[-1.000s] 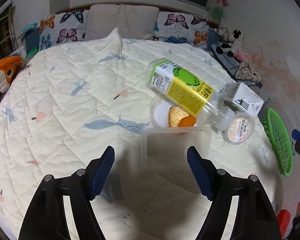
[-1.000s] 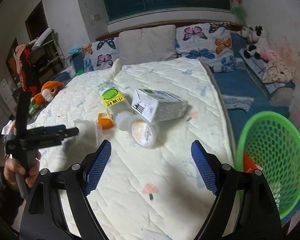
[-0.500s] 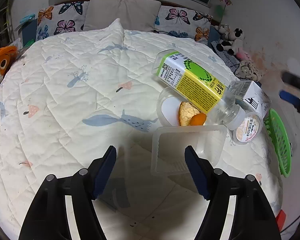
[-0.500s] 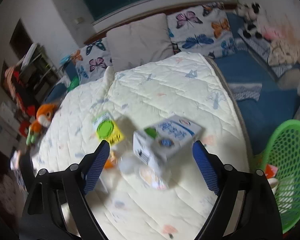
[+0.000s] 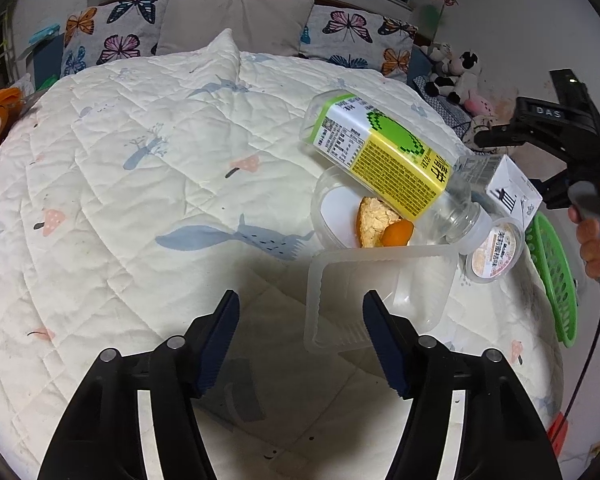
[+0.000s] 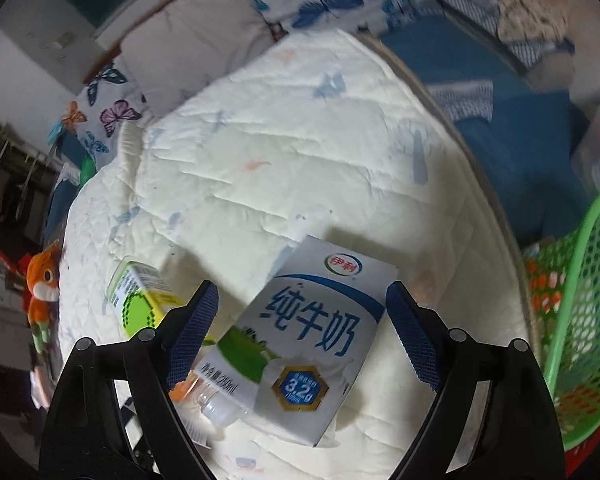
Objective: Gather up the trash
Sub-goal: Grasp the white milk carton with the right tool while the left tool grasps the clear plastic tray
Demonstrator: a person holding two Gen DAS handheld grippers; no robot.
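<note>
A white and blue milk carton (image 6: 312, 344) is seen lying flat on the quilted bed cover (image 5: 140, 184), its long axis running diagonally in the right wrist view, from lower left to upper right. It lies between the wide-spread jaws of the right gripper (image 6: 302, 332), and no pad is seen touching it. Just beside it a clear bottle (image 5: 384, 168) with a green and yellow label lies on its side, its white cap (image 5: 474, 230) pointing toward the lower right of the left wrist view, its base toward the pillows (image 5: 236, 20). The bottle rests across a round clear container (image 5: 332, 212), in which pieces of orange peel (image 5: 384, 224) are held. A small sealed cup (image 5: 494, 250) lies beside the cap. An empty clear rectangular tray (image 5: 380, 296) lies in front of these.

The left gripper (image 5: 298, 340) is held above the cover with its jaws closing; only the tray's near edge is overlapped by the right finger (image 5: 384, 348), and contact cannot be told.

A green mesh basket (image 6: 580, 320) stands off the bed's edge; coloured wrappers inside it are shown only by the right wrist view. The tray, cup and peel are shown clearly only by the left wrist view, where the right gripper and the hand (image 5: 592, 236) holding it are also seen.
</note>
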